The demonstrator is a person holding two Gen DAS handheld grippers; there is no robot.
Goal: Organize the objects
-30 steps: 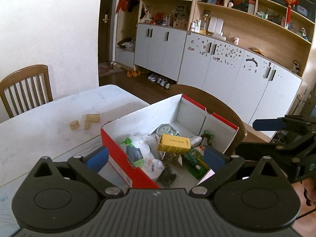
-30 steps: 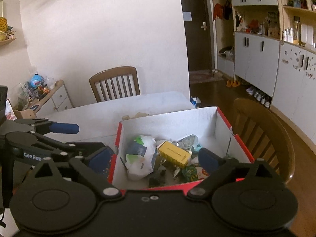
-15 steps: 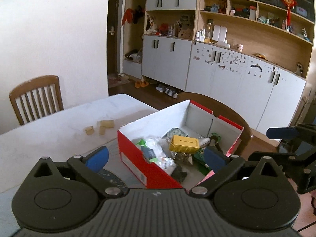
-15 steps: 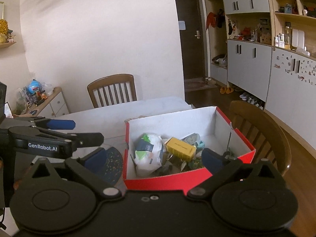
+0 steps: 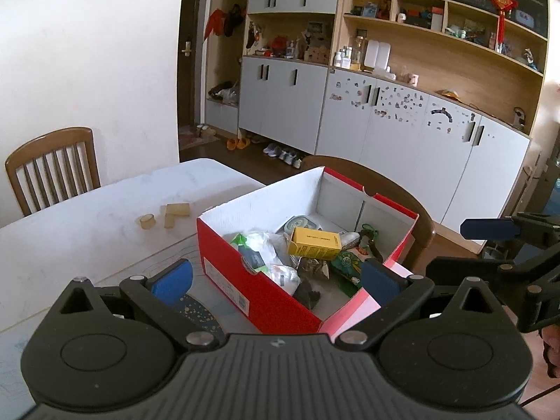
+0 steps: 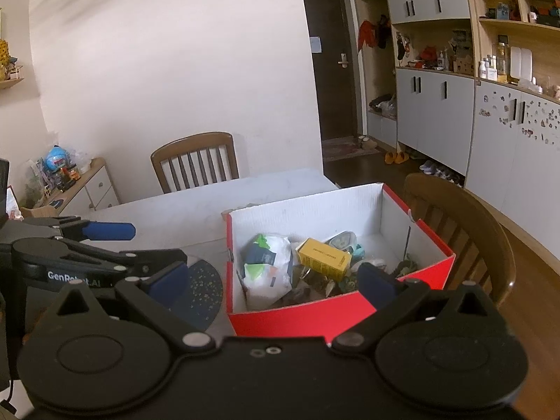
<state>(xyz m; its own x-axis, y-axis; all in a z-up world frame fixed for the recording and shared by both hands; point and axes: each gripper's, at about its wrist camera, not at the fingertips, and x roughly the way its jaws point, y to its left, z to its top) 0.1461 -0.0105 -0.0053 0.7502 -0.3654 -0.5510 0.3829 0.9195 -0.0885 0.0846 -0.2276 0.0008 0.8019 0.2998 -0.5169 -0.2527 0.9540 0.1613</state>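
Note:
A red shoebox (image 5: 245, 287) (image 6: 336, 318) with a white inside stands at the table's near right corner. In it lie a yellow carton (image 5: 314, 243) (image 6: 323, 258), a white plastic bag (image 5: 269, 255) (image 6: 269, 266), a green packet (image 5: 346, 262) and other small items. My left gripper (image 5: 274, 280) is open, held back from the box, nothing between its blue pads. My right gripper (image 6: 273, 281) is open too, near the box's front wall. Each gripper shows at the edge of the other's view.
Three small wooden blocks (image 5: 168, 215) lie on the white table (image 5: 87, 224). A dark round mat (image 6: 204, 290) sits left of the box. Wooden chairs stand at the far side (image 6: 196, 164) and right of the box (image 6: 465, 231). Cabinets line the right wall.
Both grippers have drawn back and risen from the box, so it looks smaller and its whole front wall shows. Both stayed open and nothing in the box moved.

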